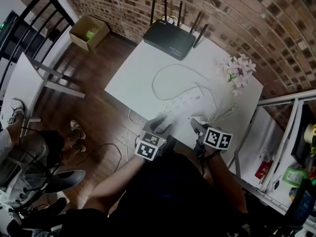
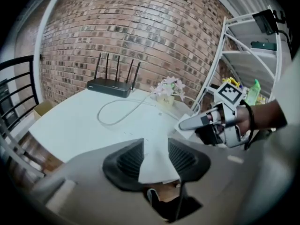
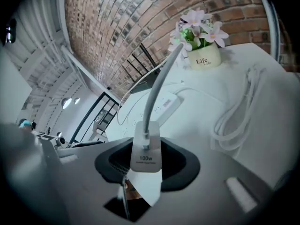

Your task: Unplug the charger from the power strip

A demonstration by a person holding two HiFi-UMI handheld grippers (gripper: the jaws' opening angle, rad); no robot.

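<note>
My right gripper [image 1: 196,125] is shut on a white charger [image 3: 146,156] marked 100w, held free of the sockets, its white cable [image 3: 157,93] arching up and away from it. The white power strip [image 1: 182,102] lies across the white table [image 1: 143,68], just beyond both grippers, and appears in the right gripper view [image 3: 166,106] past the charger. My left gripper [image 1: 159,124] hovers at the table's near edge beside the strip. In its own view the left gripper [image 2: 154,149] is open, with only bare tabletop between the pads.
A black router [image 1: 170,36] with antennas sits at the far end of the table. A pot of pink flowers [image 1: 239,70] stands at the right. A loose coil of white cable [image 3: 239,116] lies near it. A white shelf rack [image 1: 291,147] stands right of the table.
</note>
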